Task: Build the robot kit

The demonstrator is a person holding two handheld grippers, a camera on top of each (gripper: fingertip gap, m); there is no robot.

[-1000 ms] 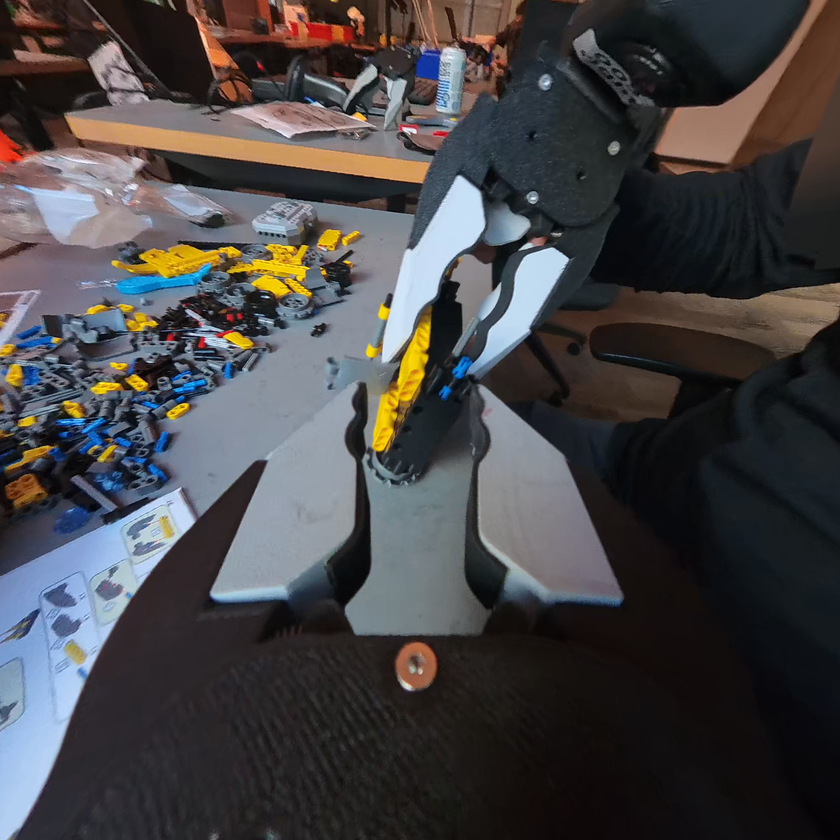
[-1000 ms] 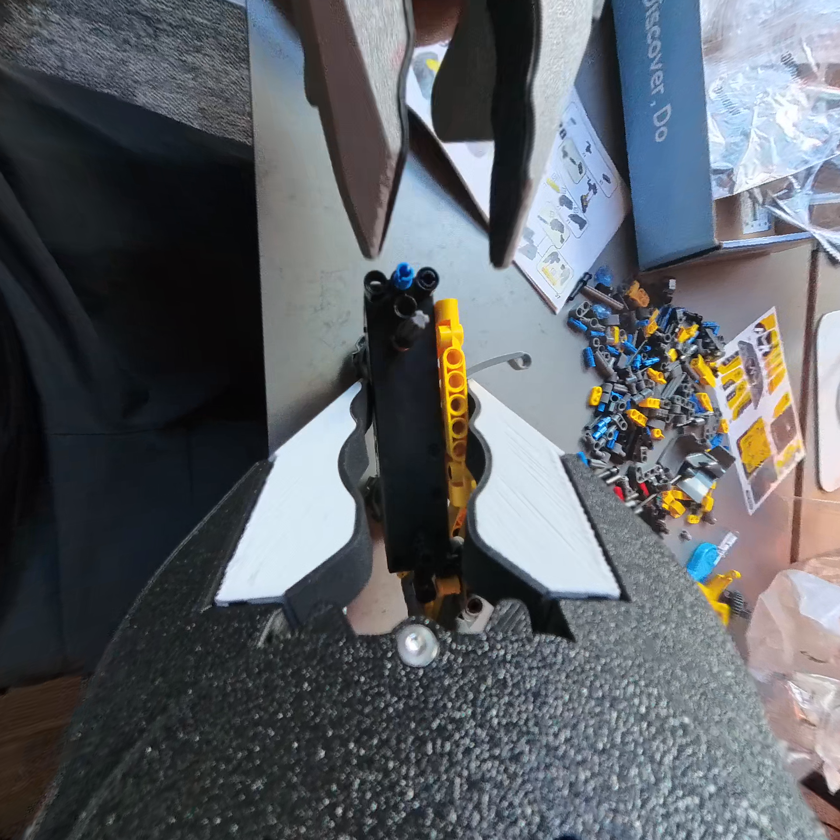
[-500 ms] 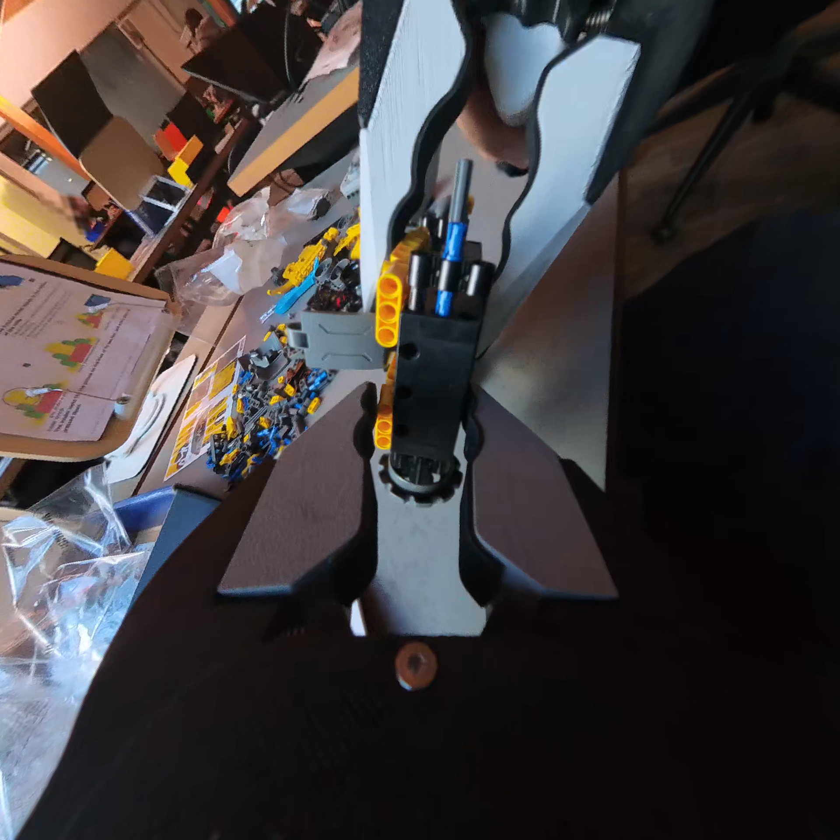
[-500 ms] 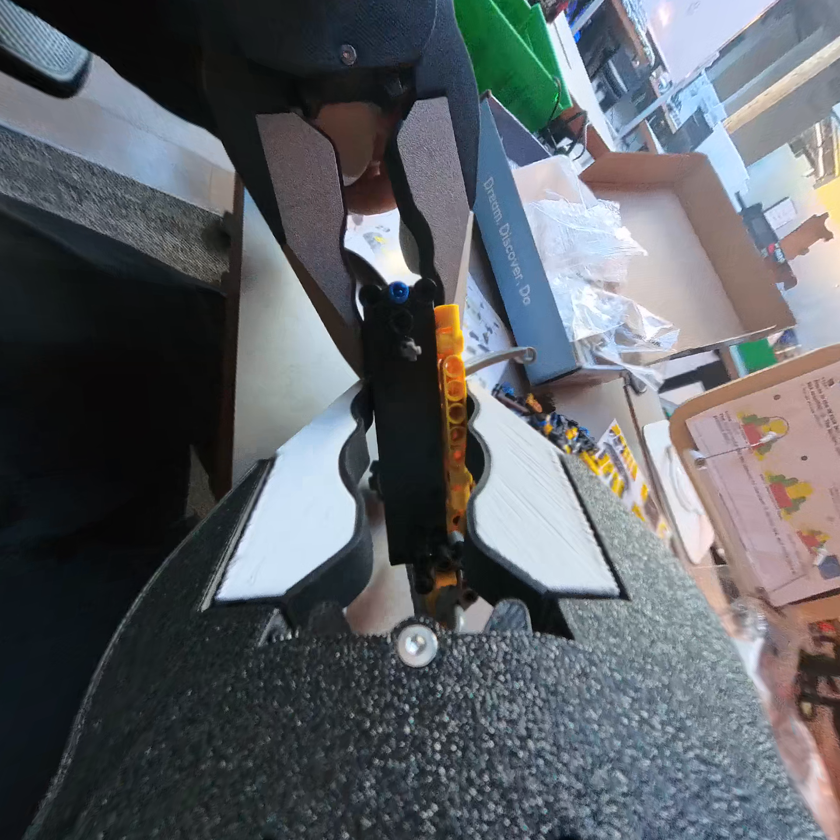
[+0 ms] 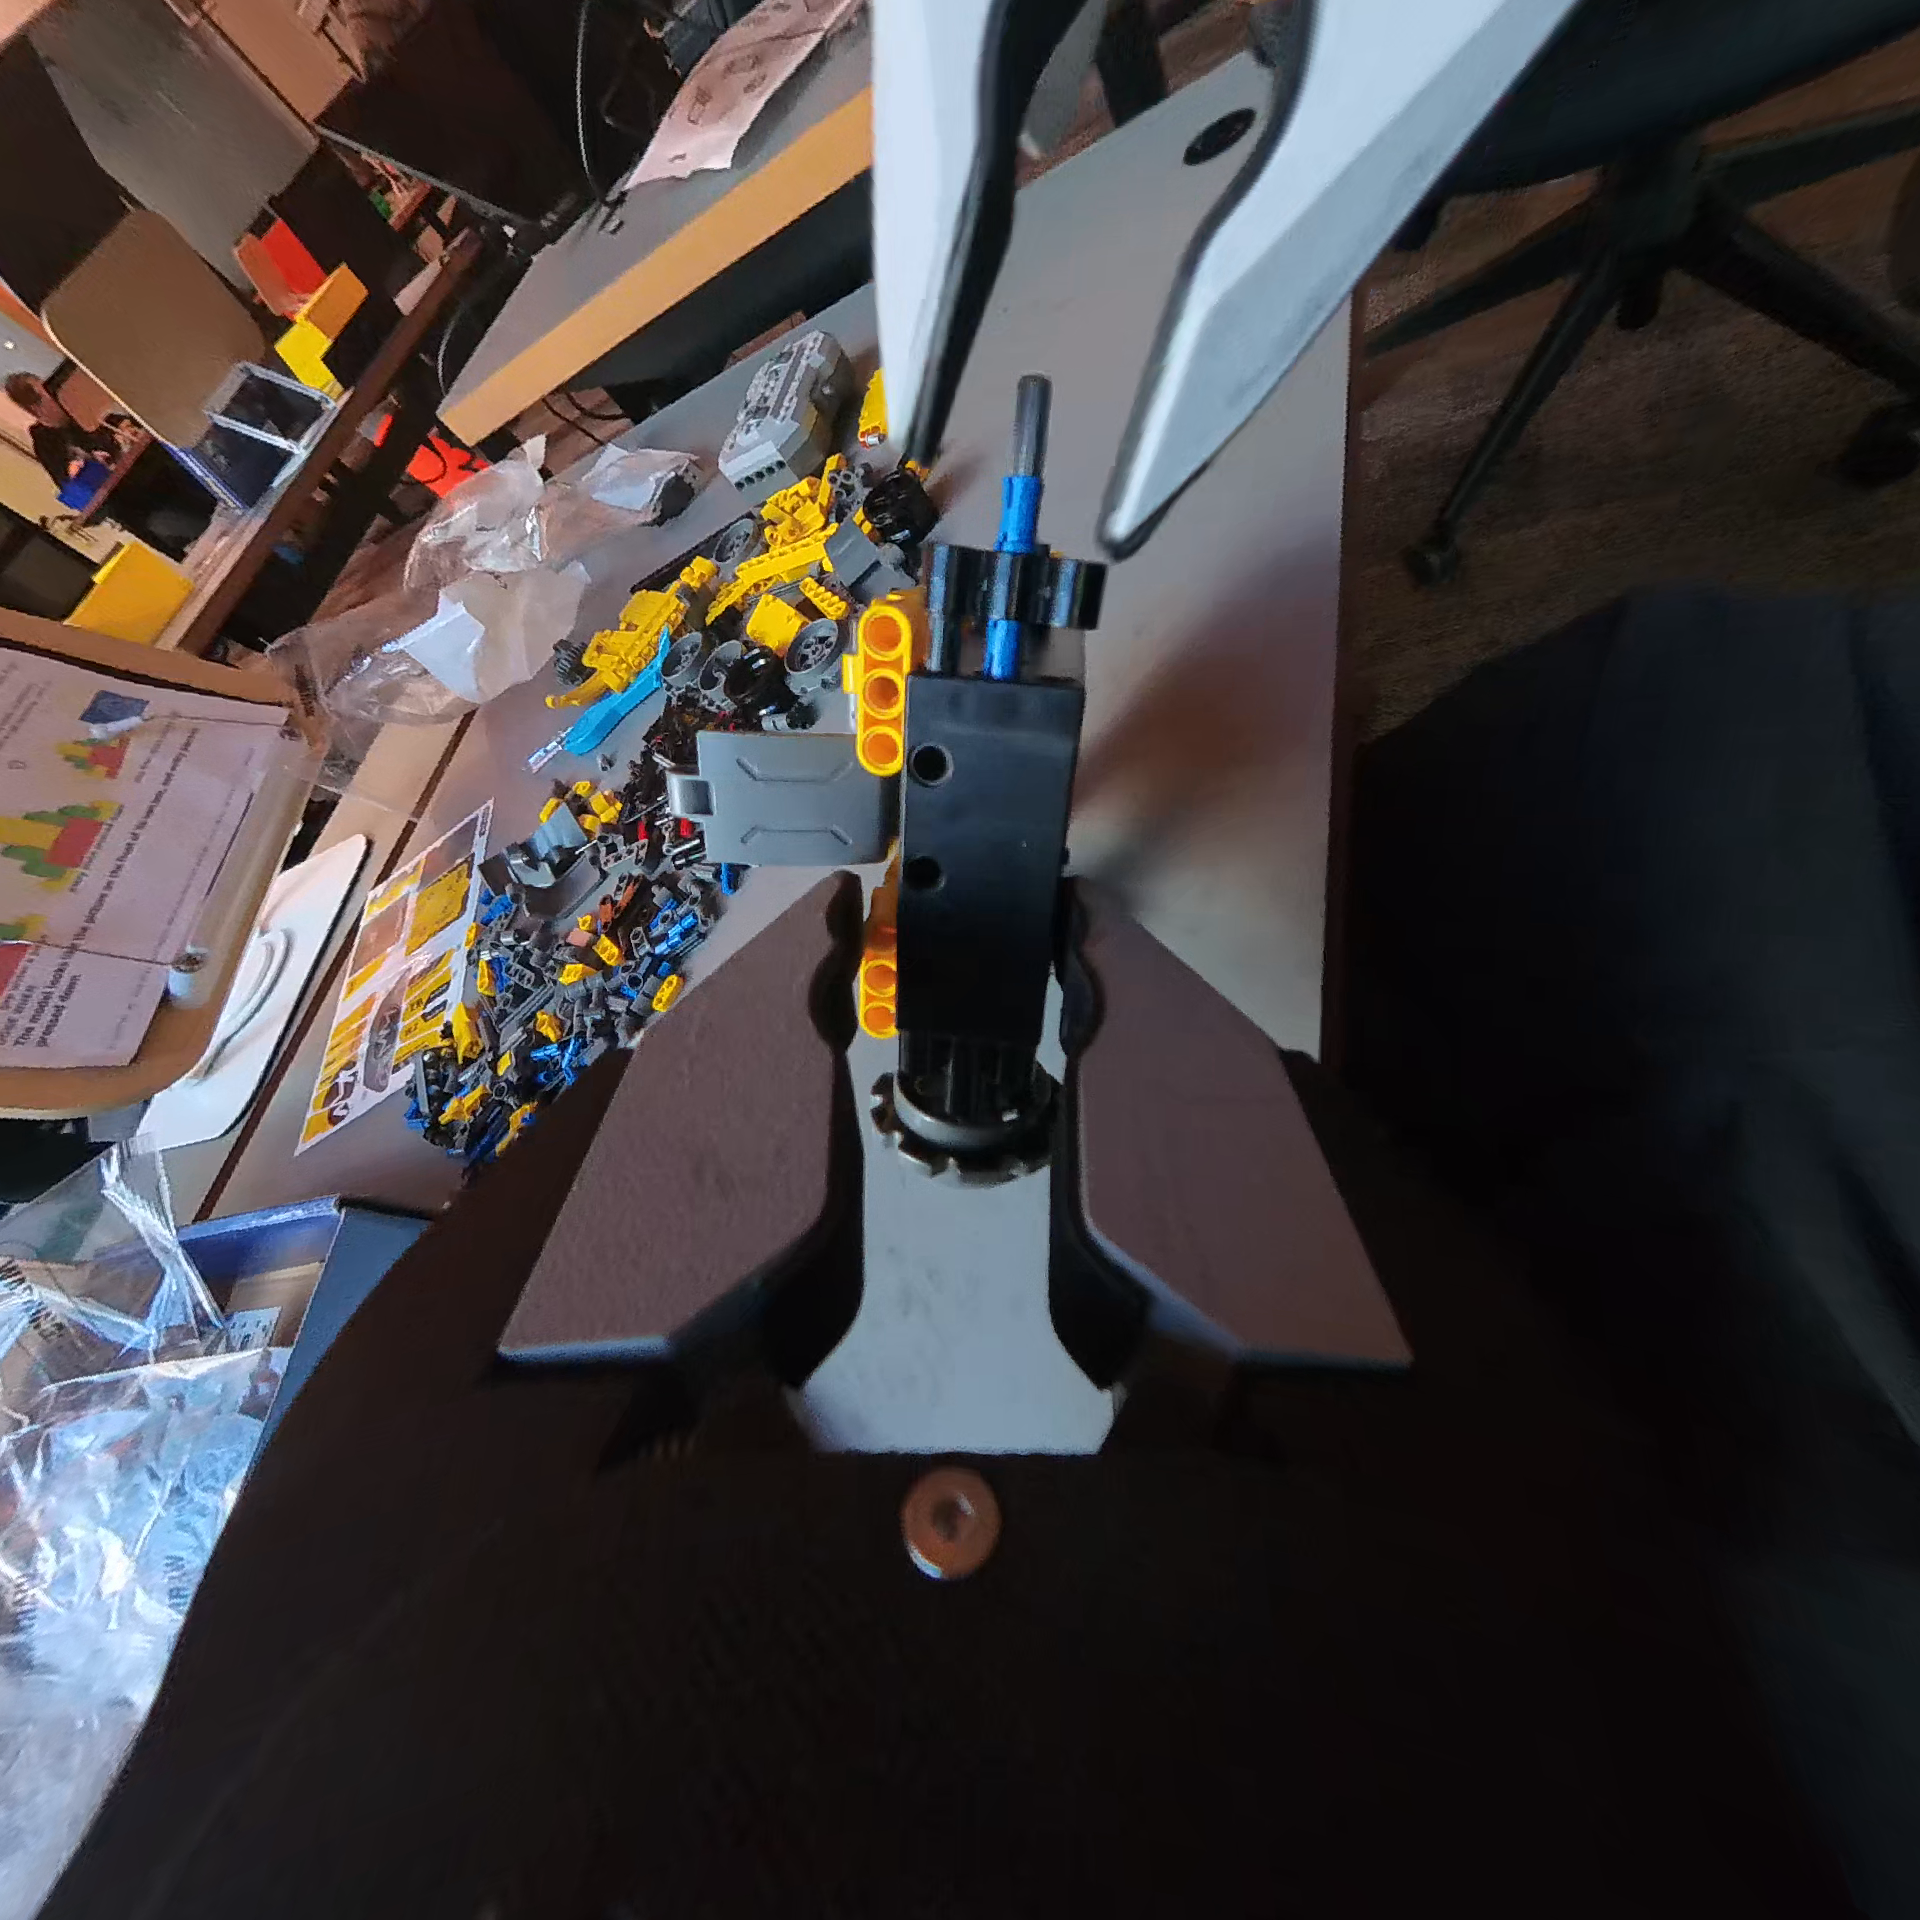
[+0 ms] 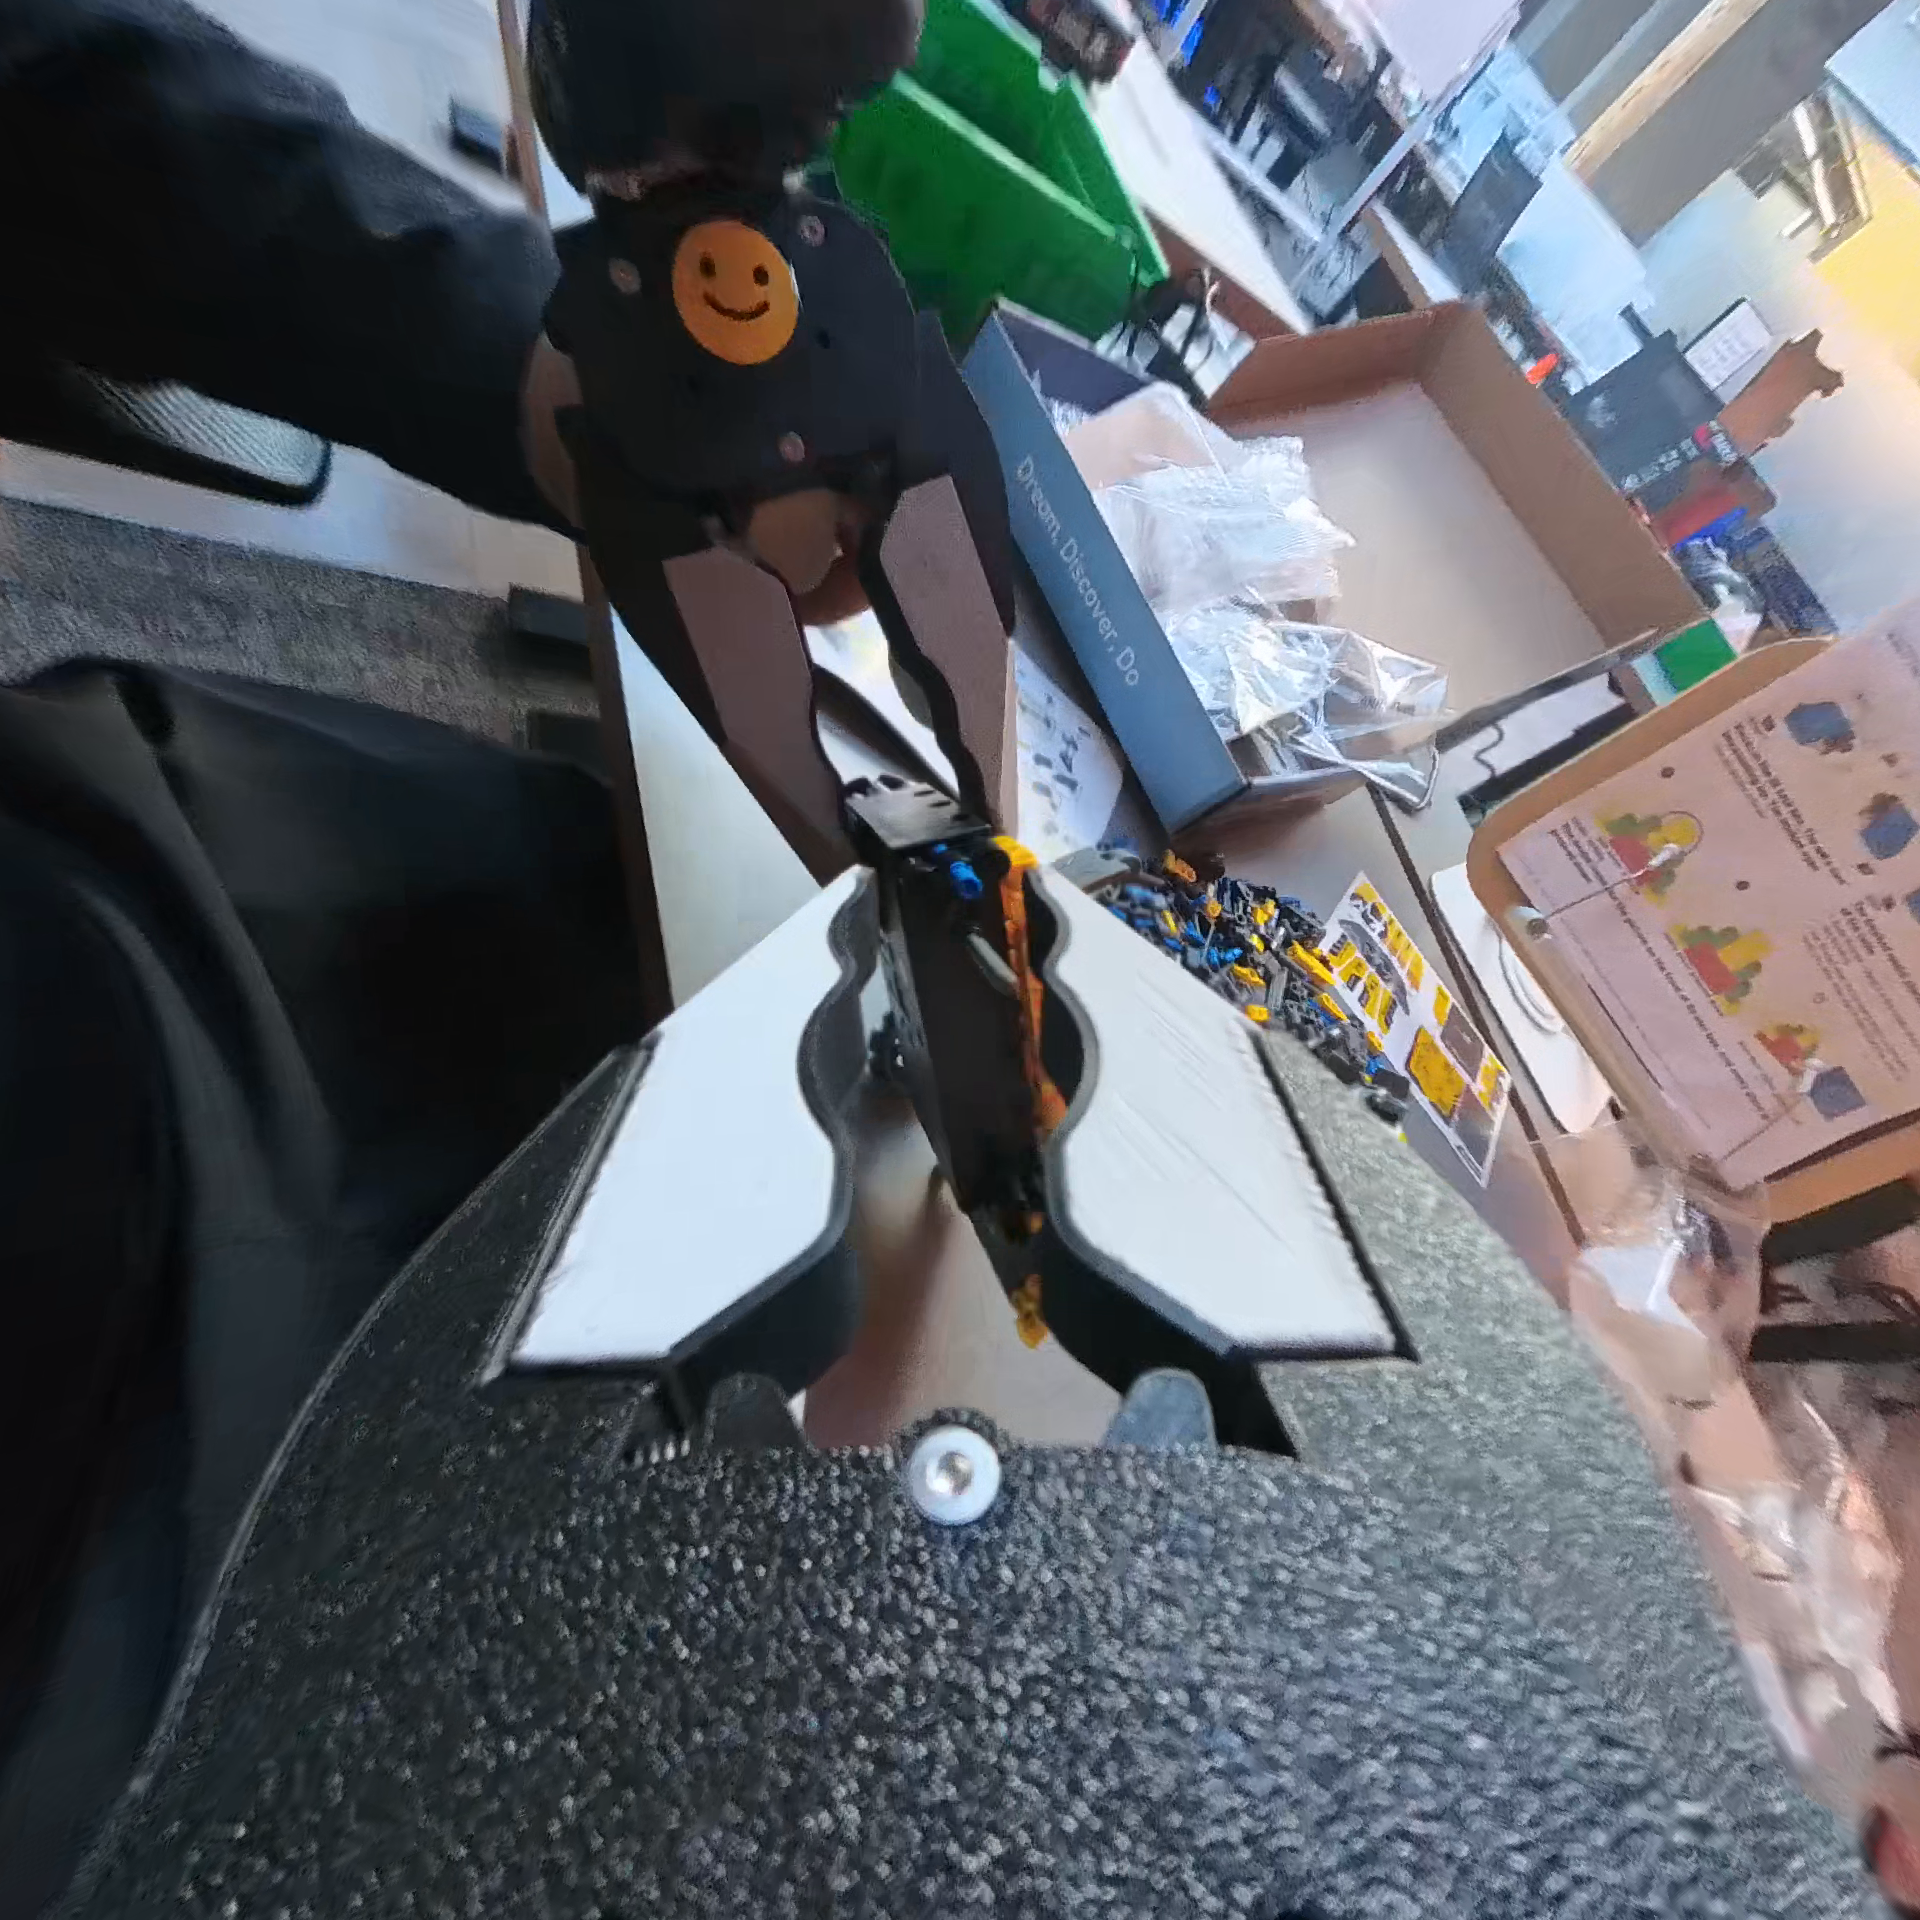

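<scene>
my left gripper (image 5: pixel 956 935) is clamped on the lower end of a black and yellow brick assembly (image 5: pixel 982 862), its grey gear end sitting between my fingers. from the right wrist view, my right gripper (image 6: pixel 951 914) looks closed around the same assembly — though in the left view its white fingers (image 5: pixel 1226 322) stand apart either side of the blue axle (image 5: pixel 1013 520), so i cannot tell its grip. beyond, a heap of loose bricks (image 5: pixel 623 883) lies on the grey counter (image 5: pixel 1216 727) beside a sticker sheet (image 5: pixel 400 977) — crumpled plastic bags (image 5: pixel 488 592) sit farther back.
</scene>
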